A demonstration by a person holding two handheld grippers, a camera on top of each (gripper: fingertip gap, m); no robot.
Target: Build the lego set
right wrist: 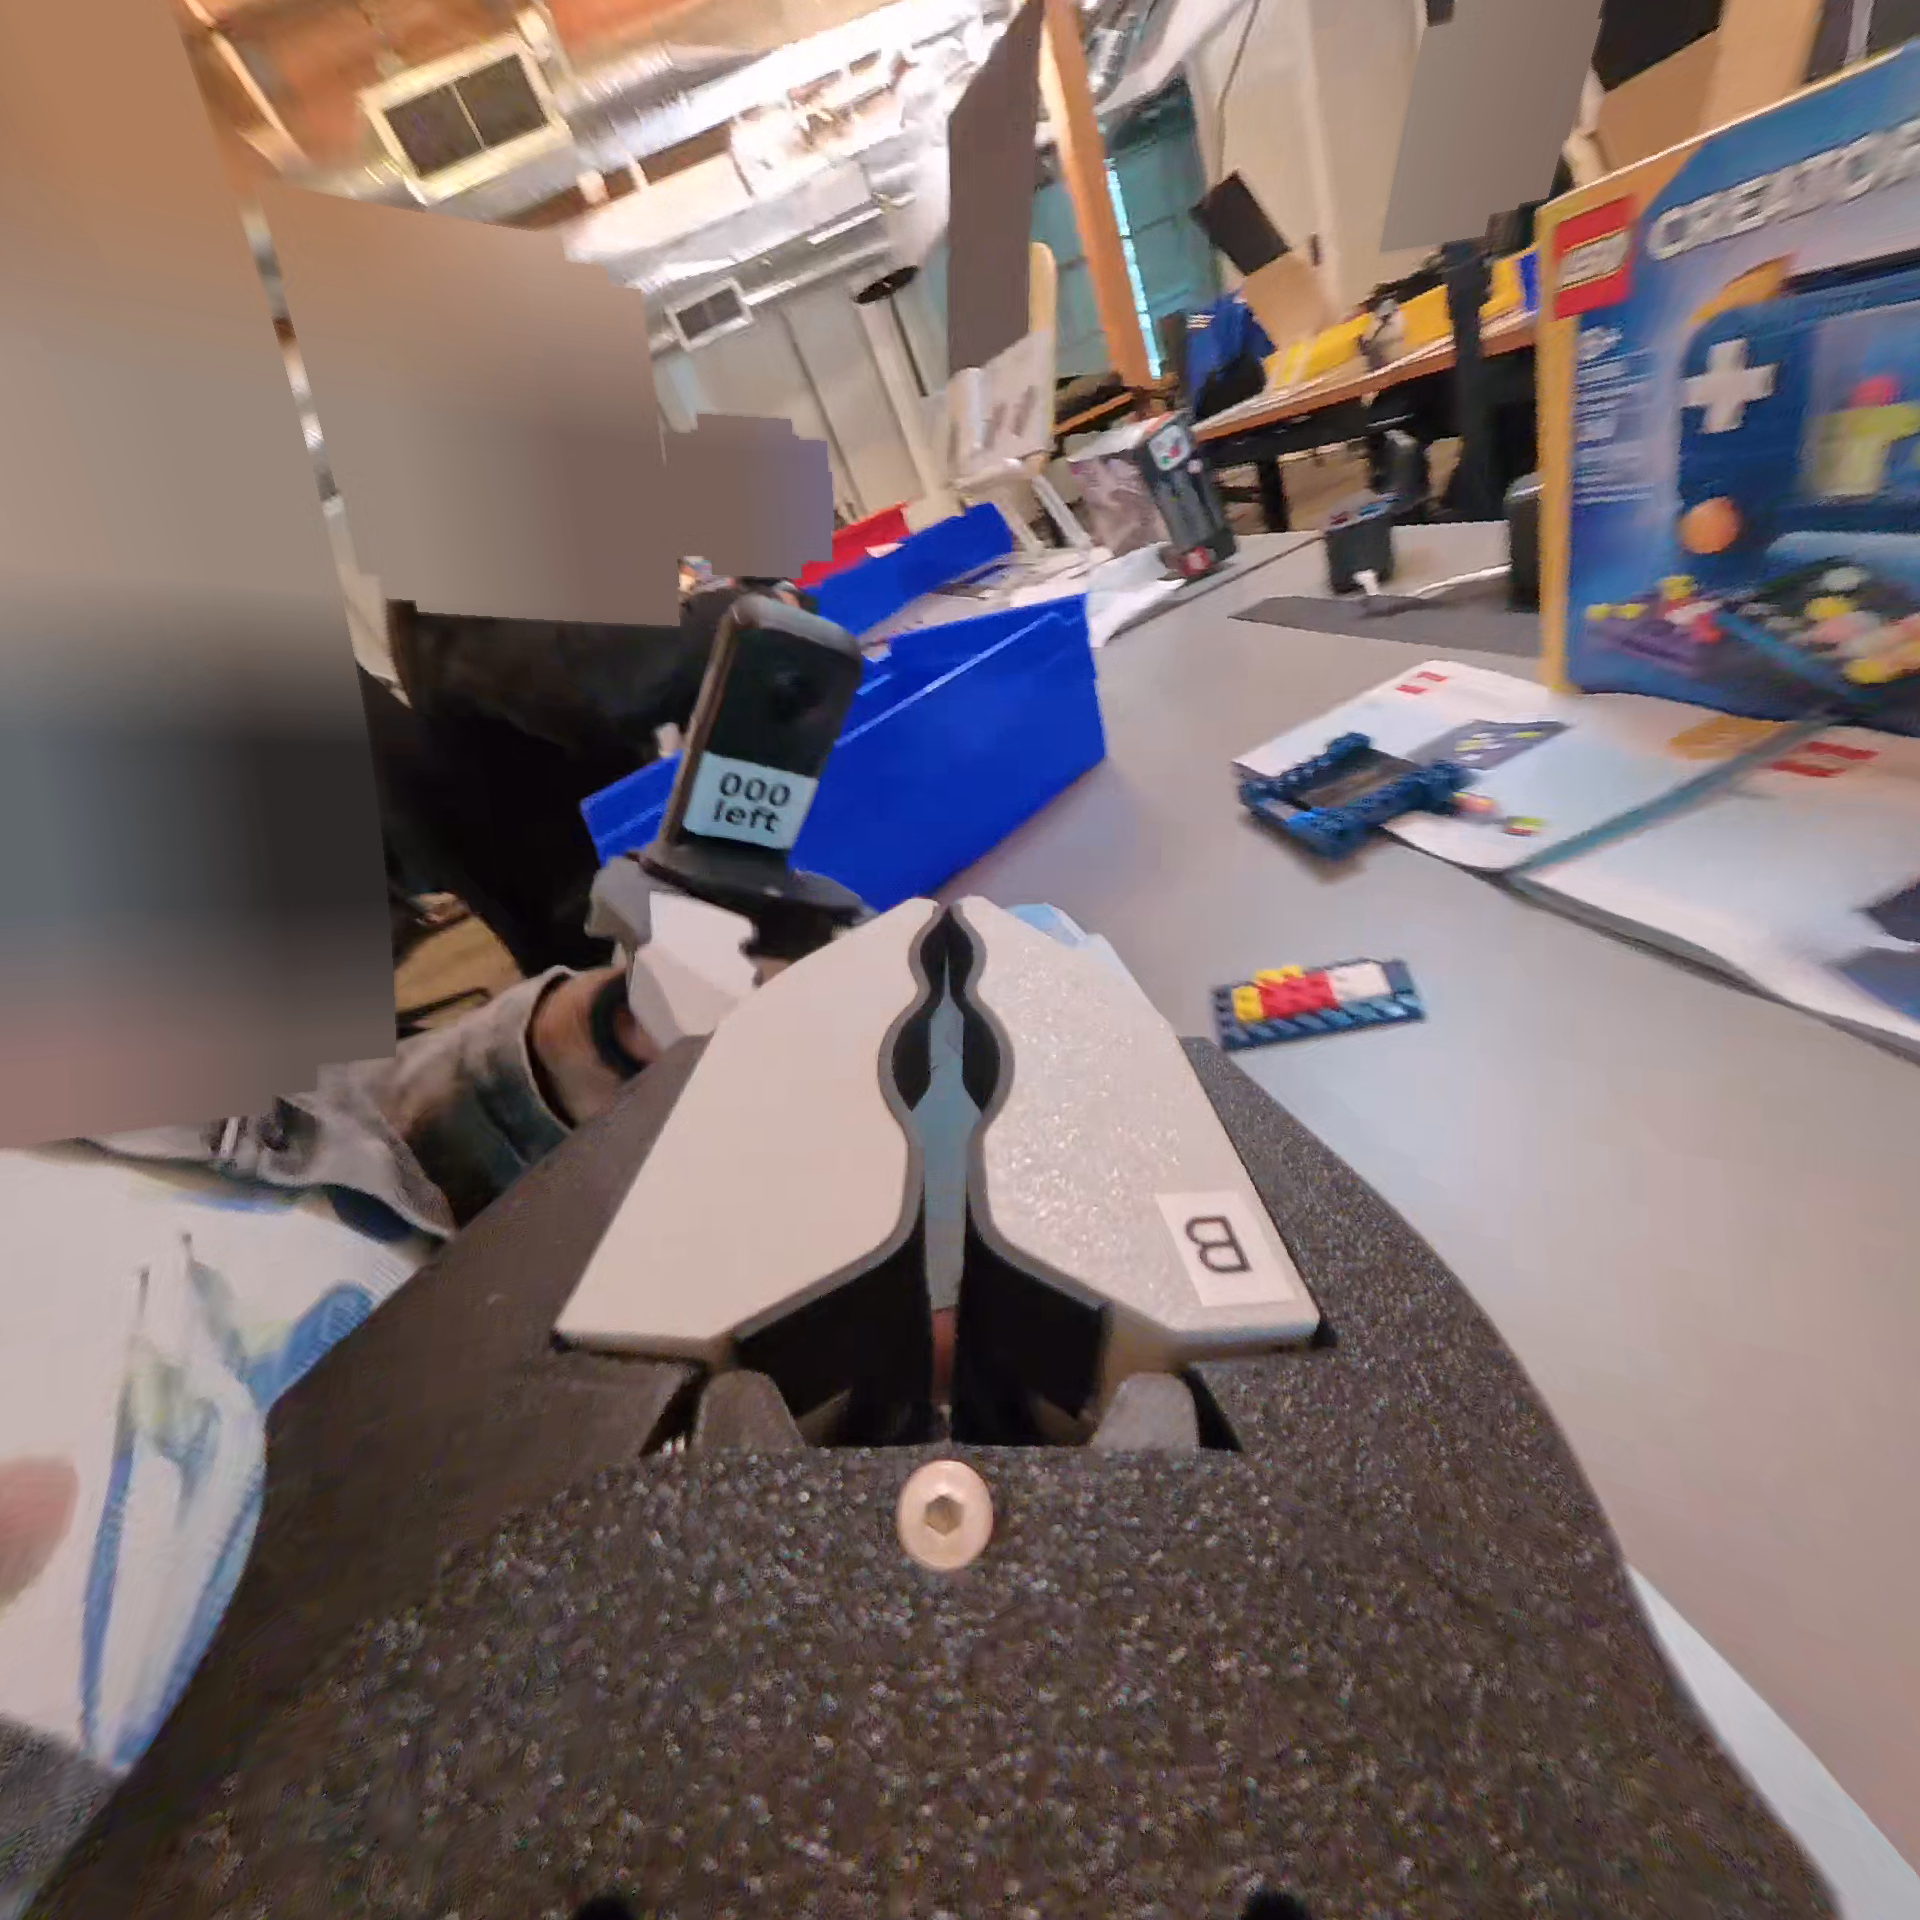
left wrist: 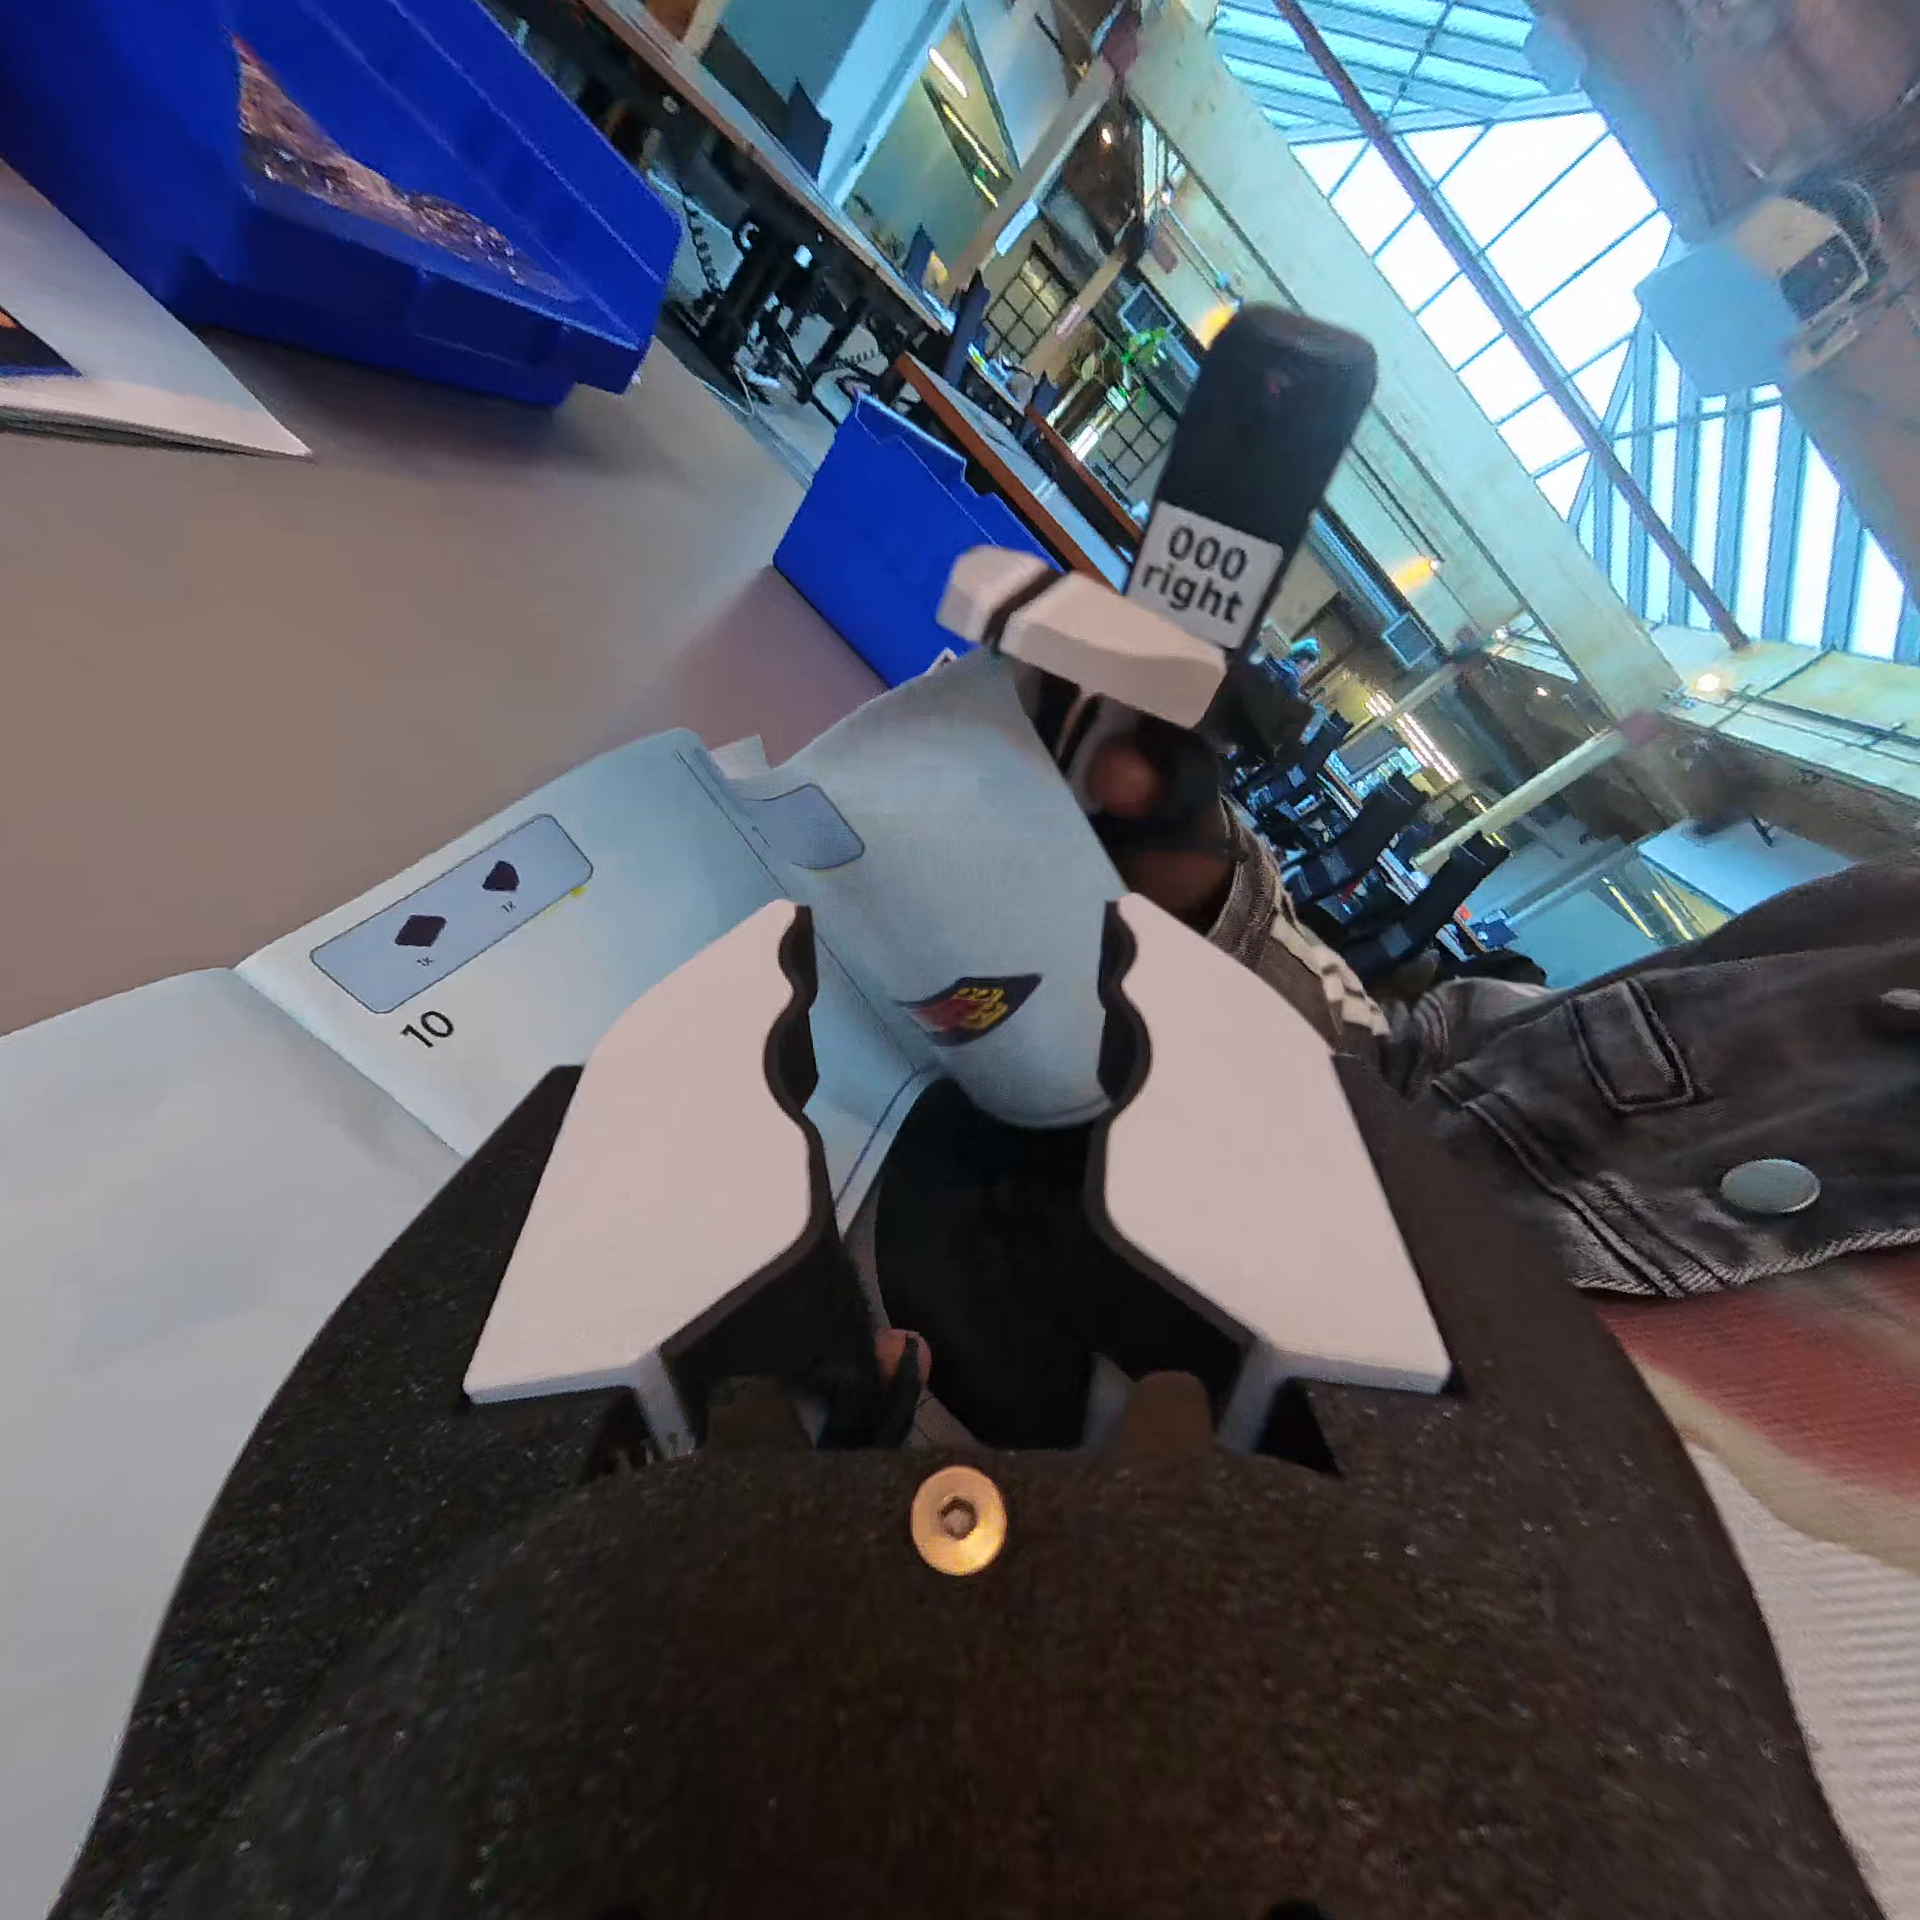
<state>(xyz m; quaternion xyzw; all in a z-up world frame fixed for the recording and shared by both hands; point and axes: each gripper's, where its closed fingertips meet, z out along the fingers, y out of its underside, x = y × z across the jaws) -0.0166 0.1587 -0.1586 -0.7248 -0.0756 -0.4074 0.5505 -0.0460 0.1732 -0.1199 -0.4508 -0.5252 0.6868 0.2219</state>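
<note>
Holding 1 lifted page (left wrist: 935, 831) by its top edge, the right gripper (right wrist: 948, 914) has its fingers together, with a thin strip of pale blue paper pinched between the pads. The page rises in a curl from the open booklet (left wrist: 312, 1091), which lies flat on the grey table (left wrist: 364, 623) at the near left.

The left gripper (left wrist: 956, 966) has its fingers apart. The curled page passes between them. Its right edge lies at or against the right finger (left wrist: 1195, 1091), and a gap shows at the left pad, so nothing is clamped here.

Surroundings: 1 blue bin (left wrist: 416, 208) stands far left. 1 small brick plate (right wrist: 1314, 1000) and 1 blue frame model (right wrist: 1351, 784) lie well apart to the right.

Risks, as judged:
1. Tearing. Cause: the pinch is narrow and at the edge, so a pull away from the spine loads thin paper.
2. Creasing. Cause: the left fingers meeting across the curl.
3. Slipping. Cause: smooth paper in a shallow grip.
</note>
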